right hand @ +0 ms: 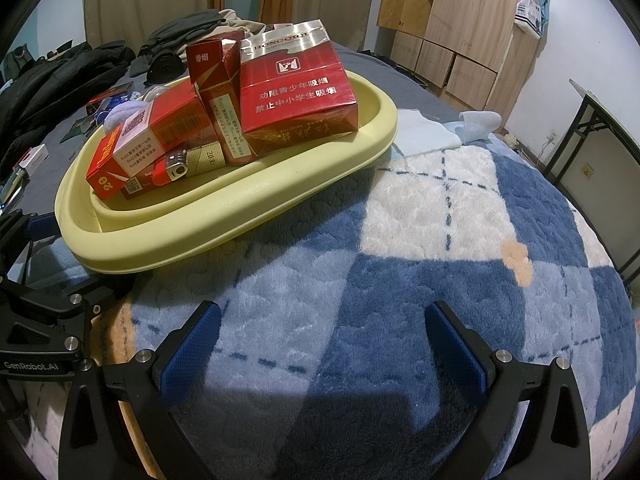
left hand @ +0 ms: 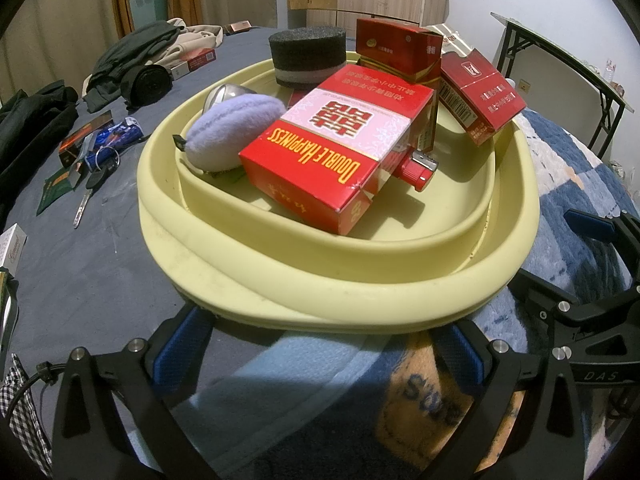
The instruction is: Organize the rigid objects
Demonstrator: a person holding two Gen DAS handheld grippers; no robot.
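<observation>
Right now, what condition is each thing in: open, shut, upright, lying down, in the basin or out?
Left tongs: open, empty, at the basin rim.
Right tongs: open, empty, over the blanket.
Yellow basin: on the bed, holding several items.
Double Happiness pack: closed, lying tilted in the basin.
Red lighter: lying in the basin.
Car key: outside, on the sheet.

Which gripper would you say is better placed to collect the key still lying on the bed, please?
Left, probably. The key lies left of the basin, on the left gripper side; the right gripper hovers open over the blanket, beyond the basin.
</observation>
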